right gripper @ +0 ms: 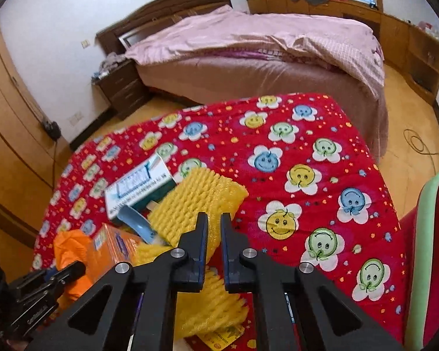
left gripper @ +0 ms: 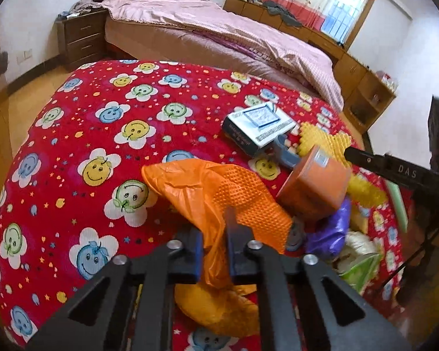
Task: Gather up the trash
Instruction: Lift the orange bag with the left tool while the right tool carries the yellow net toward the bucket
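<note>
While clamped, the left hand-held gripper (left gripper: 215, 228) pinches the orange bag (left gripper: 196, 187).

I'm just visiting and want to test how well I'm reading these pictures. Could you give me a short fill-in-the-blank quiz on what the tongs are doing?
1. The left tongs are shut on an ____ plastic bag.
2. The right tongs grip a yellow foam ____.
3. The cloth under the trash is ____ with smiley flowers.
4. The orange box lies ____ the white-and-blue box in the left view.

Missing words: orange; net; red; nearer than
</note>
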Demonstrator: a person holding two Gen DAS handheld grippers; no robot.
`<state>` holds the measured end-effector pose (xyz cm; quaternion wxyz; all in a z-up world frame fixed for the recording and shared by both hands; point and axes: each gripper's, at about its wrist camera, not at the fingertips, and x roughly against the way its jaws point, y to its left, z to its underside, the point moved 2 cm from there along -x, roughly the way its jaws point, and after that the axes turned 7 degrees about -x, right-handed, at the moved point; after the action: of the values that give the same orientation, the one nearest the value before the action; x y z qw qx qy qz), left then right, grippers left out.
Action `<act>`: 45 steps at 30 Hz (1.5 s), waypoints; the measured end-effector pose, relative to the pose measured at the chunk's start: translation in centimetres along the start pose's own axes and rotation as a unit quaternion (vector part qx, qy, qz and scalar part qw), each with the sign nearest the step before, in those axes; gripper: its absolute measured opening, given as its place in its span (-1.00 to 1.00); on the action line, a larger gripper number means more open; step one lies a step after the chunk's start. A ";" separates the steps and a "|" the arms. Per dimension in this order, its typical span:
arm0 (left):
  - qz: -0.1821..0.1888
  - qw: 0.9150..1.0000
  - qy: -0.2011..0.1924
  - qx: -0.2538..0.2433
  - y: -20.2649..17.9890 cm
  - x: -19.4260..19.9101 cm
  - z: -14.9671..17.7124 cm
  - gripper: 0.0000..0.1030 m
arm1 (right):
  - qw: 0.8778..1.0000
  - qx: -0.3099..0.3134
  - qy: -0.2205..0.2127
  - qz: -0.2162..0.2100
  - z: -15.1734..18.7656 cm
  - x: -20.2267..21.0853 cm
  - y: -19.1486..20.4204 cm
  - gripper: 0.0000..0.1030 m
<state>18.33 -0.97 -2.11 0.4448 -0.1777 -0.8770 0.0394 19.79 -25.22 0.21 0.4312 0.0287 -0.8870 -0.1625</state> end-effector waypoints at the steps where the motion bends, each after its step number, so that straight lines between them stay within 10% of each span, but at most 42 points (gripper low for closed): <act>1: 0.003 1.000 -0.004 0.003 -0.1 0.3 -0.1 -0.82 | 1.000 0.001 -0.005 -0.004 -0.1 0.4 0.1 -0.89; 13: 0.002 0.996 -0.085 -0.014 -3.1 7.1 -1.8 -0.84 | 0.995 0.024 -0.093 -0.021 -0.1 8.1 0.7 -1.00; 24: -0.014 0.994 -0.111 -0.002 -3.1 7.8 -3.6 -0.84 | 0.998 -0.043 -0.042 -0.018 0.3 5.4 -1.5 -0.51; 42: -0.016 0.995 -0.102 0.016 -1.5 2.8 -6.0 -0.84 | 0.993 -0.084 0.040 -0.065 0.3 -3.1 -2.7 -0.52; 45: -0.016 0.994 -0.103 0.013 -1.7 2.9 -5.9 -0.84 | 0.993 -0.084 0.033 -0.078 0.3 -2.8 -2.6 -0.76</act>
<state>20.93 -2.06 4.03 0.3548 -0.1525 -0.9203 0.0622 21.07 -27.07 -2.92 0.4471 0.0669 -0.8508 -0.2680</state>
